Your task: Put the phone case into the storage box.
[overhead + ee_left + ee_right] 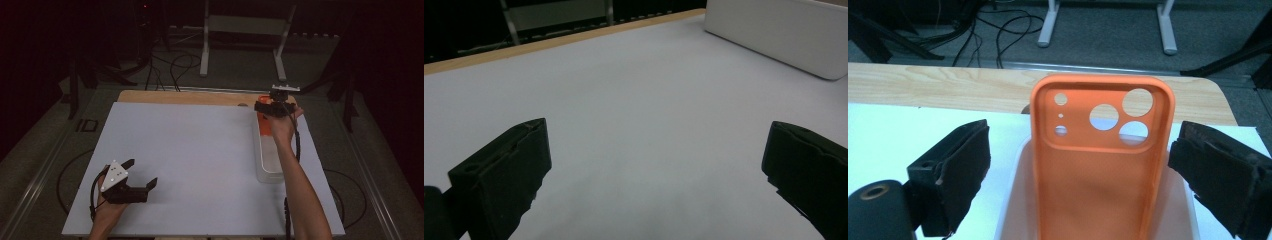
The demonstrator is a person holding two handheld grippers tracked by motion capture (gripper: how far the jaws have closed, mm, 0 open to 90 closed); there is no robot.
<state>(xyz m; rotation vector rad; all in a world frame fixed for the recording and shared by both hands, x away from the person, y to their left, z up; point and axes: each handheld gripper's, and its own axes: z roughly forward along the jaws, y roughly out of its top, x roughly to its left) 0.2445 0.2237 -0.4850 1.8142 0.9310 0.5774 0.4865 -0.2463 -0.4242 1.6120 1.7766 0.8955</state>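
Unmarked orange phone case (pixel 1100 165) in white tray (pixel 267 167)

left tool (pixel 142 174) agape, orange case (pixel 265 128) in tray (pixel 270 172)

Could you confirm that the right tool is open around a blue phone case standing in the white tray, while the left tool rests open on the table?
Almost right, but the phone case is orange, not blue; the right gripper view shows it clearly. The rest holds: the right tool is open around it above the white tray, and the left tool rests open on the table.
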